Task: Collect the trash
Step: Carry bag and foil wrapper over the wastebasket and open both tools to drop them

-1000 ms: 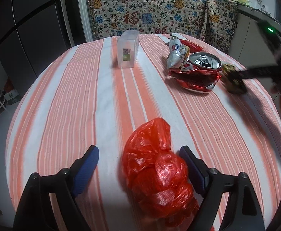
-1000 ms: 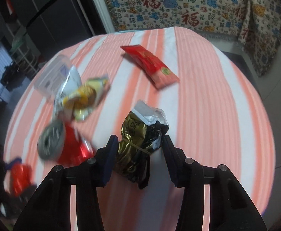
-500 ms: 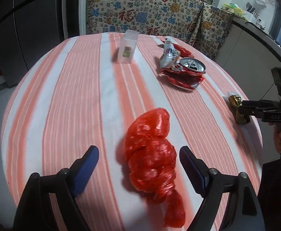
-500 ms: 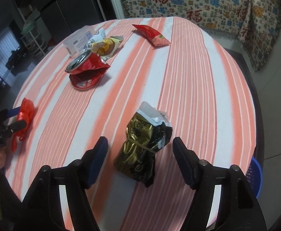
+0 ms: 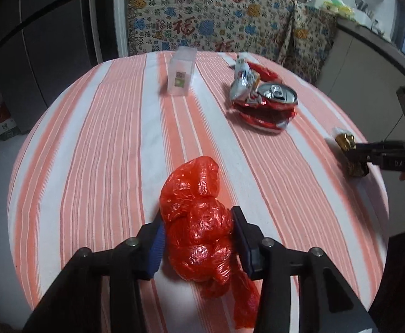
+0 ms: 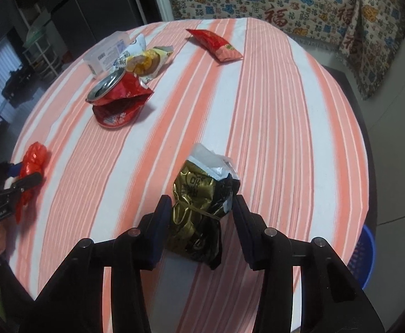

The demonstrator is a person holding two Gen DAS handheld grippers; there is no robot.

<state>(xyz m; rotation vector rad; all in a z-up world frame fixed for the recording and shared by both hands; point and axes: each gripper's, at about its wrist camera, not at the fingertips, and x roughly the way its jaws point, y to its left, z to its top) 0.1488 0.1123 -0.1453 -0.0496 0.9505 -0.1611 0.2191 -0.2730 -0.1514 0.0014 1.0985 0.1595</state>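
While both claws have just been closing, the left claw (image 5: pixel 198 237) grips one red plastic bag (image 5: pixel 199 222) at the tabletop's (image 5: pixel 113 144) 6 o'clock edge. The right claw (image 6: pixel 201 213) pinches one gold-black wrapper (image 6: pixel 199 208); toward 11 o'clock lie one crushed can (image 6: pixel 105 86), three snack wrappers and one clear box (image 6: pixel 106 52).

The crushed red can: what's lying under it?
The crushed red can rests on an open red snack wrapper; a white-and-yellow wrapper lies behind. Anything beneath that red wrapper is hidden.

A round table (image 6: pixel 271 105) in a striped cloth bears 1 red bag (image 5: pixel 199 227), 1 gold wrapper (image 6: pixel 199 211), a crushed can (image 5: pixel 269 108), perhaps 3 snack packets and a clear box (image 5: pixel 180 72).
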